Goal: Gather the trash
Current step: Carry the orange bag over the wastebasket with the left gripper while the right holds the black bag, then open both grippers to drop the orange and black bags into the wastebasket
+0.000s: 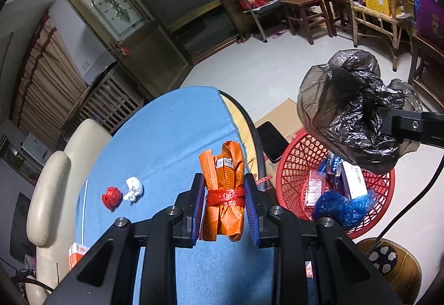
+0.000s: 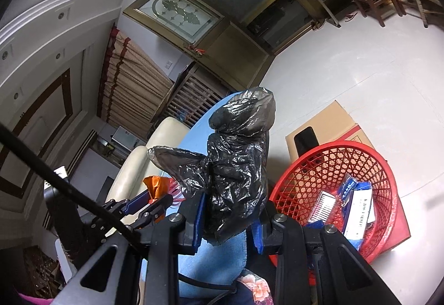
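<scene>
Nearest my left tongs is the orange plastic bundle tied with red string, clenched between the pads above the blue-cloth surface. Further left on that cloth lie a red crumpled wad and a white crumpled paper ball. To the right, my right tongs grasp a crumpled black plastic bag near the red lattice plastic basket on the floor. I judge the slack bag could snag the rim or slip out short.

Two paper wads, one basket
</scene>
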`<act>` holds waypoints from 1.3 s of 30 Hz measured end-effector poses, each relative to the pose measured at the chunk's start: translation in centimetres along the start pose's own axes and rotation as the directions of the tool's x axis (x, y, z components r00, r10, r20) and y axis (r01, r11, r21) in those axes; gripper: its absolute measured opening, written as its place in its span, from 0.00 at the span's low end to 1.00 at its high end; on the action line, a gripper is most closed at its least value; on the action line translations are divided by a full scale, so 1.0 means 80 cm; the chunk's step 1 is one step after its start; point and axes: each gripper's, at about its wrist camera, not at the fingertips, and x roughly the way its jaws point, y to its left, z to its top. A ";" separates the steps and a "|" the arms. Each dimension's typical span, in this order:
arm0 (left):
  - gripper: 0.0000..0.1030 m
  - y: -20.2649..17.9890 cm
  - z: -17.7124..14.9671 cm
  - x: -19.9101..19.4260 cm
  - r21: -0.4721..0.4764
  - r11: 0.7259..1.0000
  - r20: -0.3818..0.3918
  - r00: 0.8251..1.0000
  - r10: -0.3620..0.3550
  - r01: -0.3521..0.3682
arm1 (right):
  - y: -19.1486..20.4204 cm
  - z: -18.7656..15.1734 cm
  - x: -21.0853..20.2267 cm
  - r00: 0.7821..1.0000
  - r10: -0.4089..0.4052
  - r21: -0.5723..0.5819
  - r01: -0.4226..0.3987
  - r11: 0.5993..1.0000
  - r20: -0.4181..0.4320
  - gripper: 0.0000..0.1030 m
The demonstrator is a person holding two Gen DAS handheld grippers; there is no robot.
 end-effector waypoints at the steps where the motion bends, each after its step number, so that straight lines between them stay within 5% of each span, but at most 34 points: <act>1: 0.29 -0.003 0.002 0.000 0.006 1.000 0.004 1.000 0.000 0.000 | -0.002 0.001 -0.001 1.000 -0.003 0.002 0.003 1.000 0.003 0.30; 28: 0.29 -0.044 0.017 0.034 0.021 0.993 -0.049 0.992 -0.118 0.119 | -0.023 0.014 -0.025 0.987 -0.147 -0.012 0.148 0.989 0.059 0.30; 39: 0.29 -0.054 0.019 0.053 -0.018 0.963 -0.099 0.958 -0.270 0.270 | -0.026 0.016 -0.030 0.956 -0.282 -0.057 0.287 0.956 0.079 0.30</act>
